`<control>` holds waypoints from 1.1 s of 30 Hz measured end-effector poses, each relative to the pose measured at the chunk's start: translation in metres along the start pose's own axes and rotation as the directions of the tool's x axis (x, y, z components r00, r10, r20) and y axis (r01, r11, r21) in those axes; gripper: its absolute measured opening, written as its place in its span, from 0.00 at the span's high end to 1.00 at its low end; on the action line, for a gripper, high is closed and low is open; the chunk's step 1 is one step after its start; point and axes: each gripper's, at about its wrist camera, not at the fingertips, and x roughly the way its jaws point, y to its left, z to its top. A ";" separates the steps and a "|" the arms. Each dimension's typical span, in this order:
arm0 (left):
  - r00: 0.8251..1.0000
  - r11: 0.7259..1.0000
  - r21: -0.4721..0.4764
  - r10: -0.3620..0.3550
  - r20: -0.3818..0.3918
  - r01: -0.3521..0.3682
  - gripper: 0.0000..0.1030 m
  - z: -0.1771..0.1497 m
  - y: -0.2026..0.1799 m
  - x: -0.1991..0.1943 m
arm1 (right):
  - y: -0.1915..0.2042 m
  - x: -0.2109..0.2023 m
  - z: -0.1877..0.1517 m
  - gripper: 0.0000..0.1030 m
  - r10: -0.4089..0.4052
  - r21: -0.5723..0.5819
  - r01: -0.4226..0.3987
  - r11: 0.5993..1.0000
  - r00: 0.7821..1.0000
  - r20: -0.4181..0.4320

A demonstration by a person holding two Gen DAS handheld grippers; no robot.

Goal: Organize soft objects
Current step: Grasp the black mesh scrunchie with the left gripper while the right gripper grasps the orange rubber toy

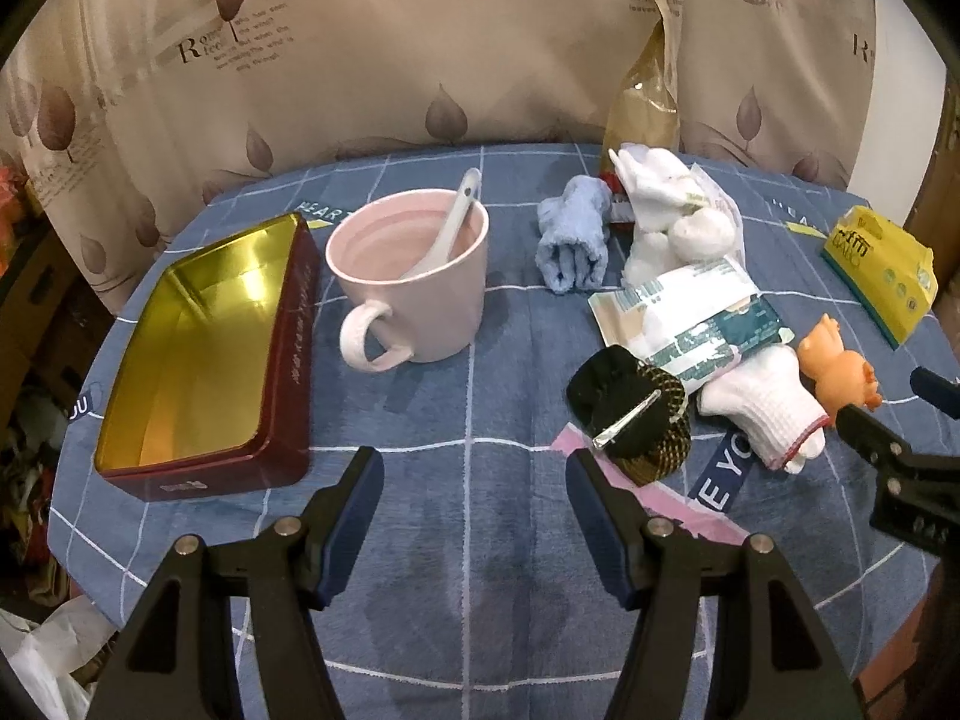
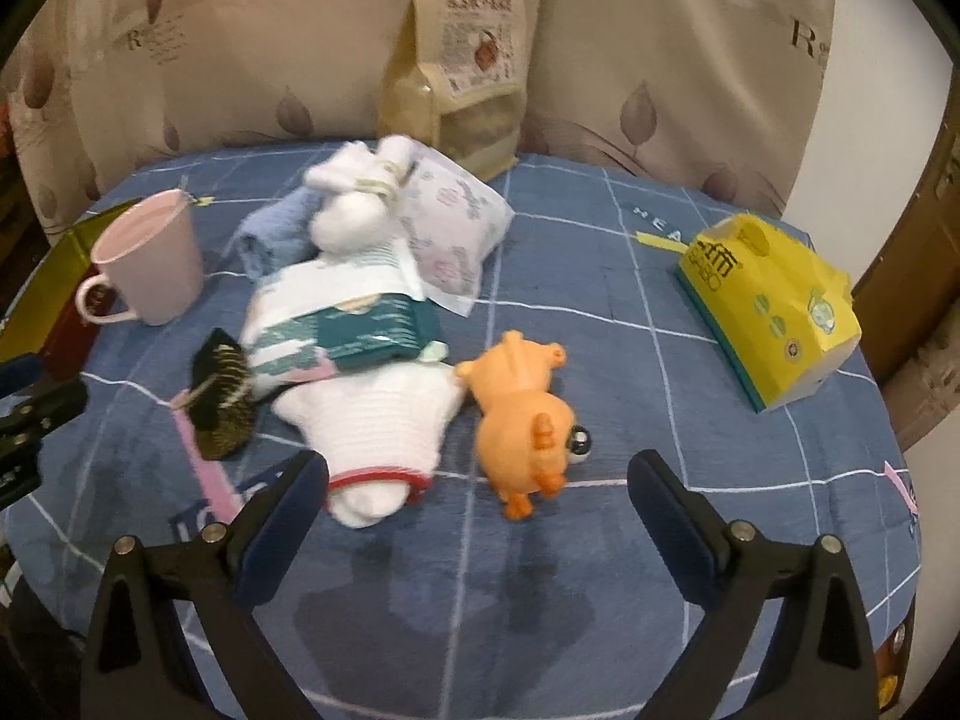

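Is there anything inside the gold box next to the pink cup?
No, the gold box beside the pink cup shows only its bare shiny bottom in the left wrist view.

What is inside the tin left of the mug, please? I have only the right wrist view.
Observer: Nothing. The tin is open, and its gold inside is bare.
Operator: Thank you. Is there anything in the mug?
Observer: A white spoon stands in the mug, with its handle leaning on the far rim.
Operator: And how is the left gripper?
Observer: The left gripper has its jaws open, with nothing between them.
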 end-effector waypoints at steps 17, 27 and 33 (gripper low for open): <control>0.984 0.986 0.060 -0.150 -0.096 0.156 0.37 0.014 -0.025 0.043 | -0.042 0.067 0.015 0.19 -0.025 0.071 0.032 0.997 0.996 -0.090; 0.970 0.965 0.143 -0.204 -0.129 0.222 0.37 0.018 -0.061 0.062 | -0.047 0.094 0.013 0.44 0.031 0.094 -0.020 0.995 0.993 -0.118; 0.972 0.962 0.171 -0.190 -0.141 0.213 0.37 0.019 -0.079 0.075 | -0.041 0.089 0.014 0.56 0.041 0.068 -0.033 0.997 0.993 -0.115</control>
